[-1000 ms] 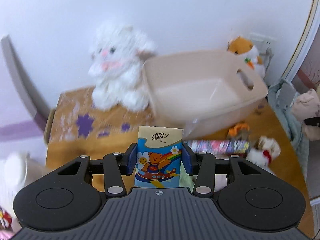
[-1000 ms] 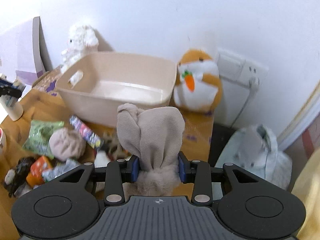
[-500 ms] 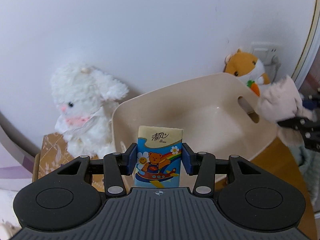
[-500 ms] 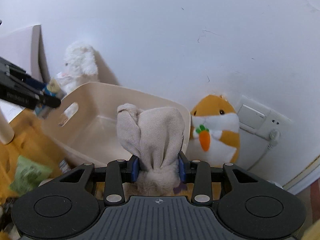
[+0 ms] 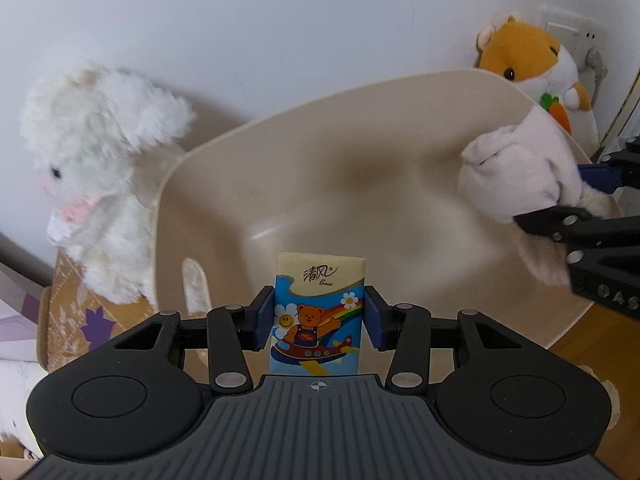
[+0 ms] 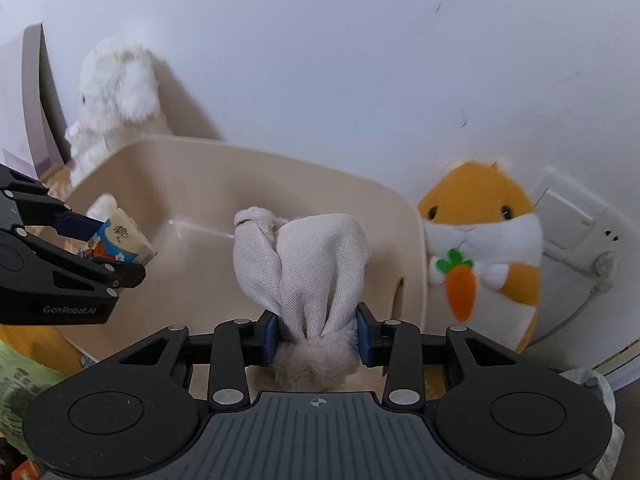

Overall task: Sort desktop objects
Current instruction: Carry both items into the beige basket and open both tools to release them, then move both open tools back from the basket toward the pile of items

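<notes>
My left gripper (image 5: 319, 316) is shut on a pocket tissue pack (image 5: 318, 312) printed with a cartoon bear and rainbow, held over the near rim of a beige plastic bin (image 5: 320, 200). The right gripper (image 6: 317, 334) is shut on a grey-beige plush rabbit (image 6: 304, 268) by its ears, hanging above the bin (image 6: 208, 200) at its right end. In the left wrist view the rabbit (image 5: 516, 172) and right gripper (image 5: 568, 196) come in from the right. From the right wrist view, the left gripper (image 6: 108, 244) and the pack (image 6: 120, 240) show at the bin's left end. The bin's bottom looks bare.
A white fluffy plush (image 5: 96, 176) sits left of the bin on a patterned box (image 5: 68, 316). An orange hamster plush (image 6: 484, 252) with a carrot stands right of it, by a wall socket (image 6: 568, 224). A green packet (image 6: 20, 384) lies at the lower left. A white wall is close behind.
Both grippers have moved in toward the bin and lower, each keeping its load. The bin now fills both views, and each gripper has come into the other's view.
</notes>
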